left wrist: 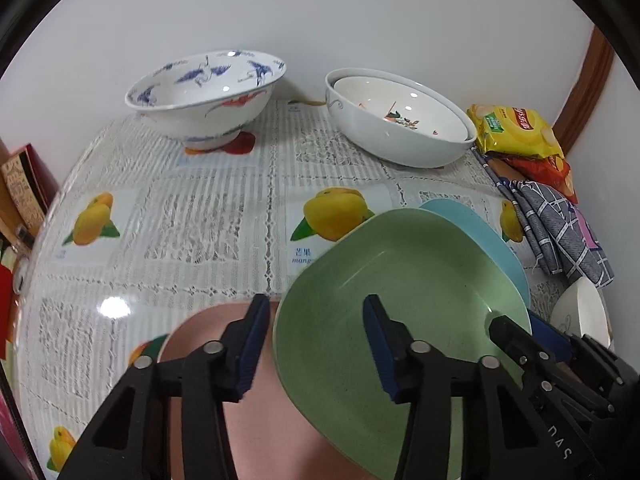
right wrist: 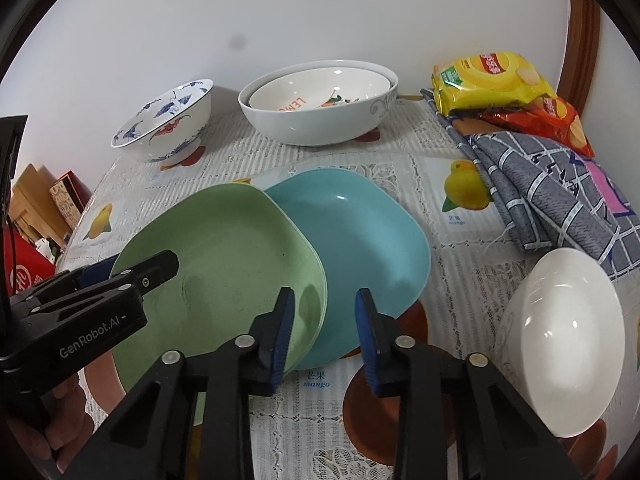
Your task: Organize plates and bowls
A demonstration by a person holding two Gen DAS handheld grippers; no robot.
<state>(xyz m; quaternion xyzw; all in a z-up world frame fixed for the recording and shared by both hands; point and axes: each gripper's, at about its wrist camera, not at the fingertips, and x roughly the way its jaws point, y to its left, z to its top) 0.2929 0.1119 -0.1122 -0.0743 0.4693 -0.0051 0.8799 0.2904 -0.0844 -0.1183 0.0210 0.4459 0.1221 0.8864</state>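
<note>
Between our left gripper (left wrist: 316, 312) and right gripper (right wrist: 324, 304), both half-spread, unpinching, lies the green squarish plastic plate (right wrist: 224, 256), rims straddled.

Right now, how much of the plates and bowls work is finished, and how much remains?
Done: a smaller bowl sits nested inside the large white bowl.
In hand: both grippers straddle the green plate's rim, left gripper, right gripper; it overlaps the blue plate and a pink plate.
Left: the crane-pattern bowl and plain white bowl stand alone.
</note>
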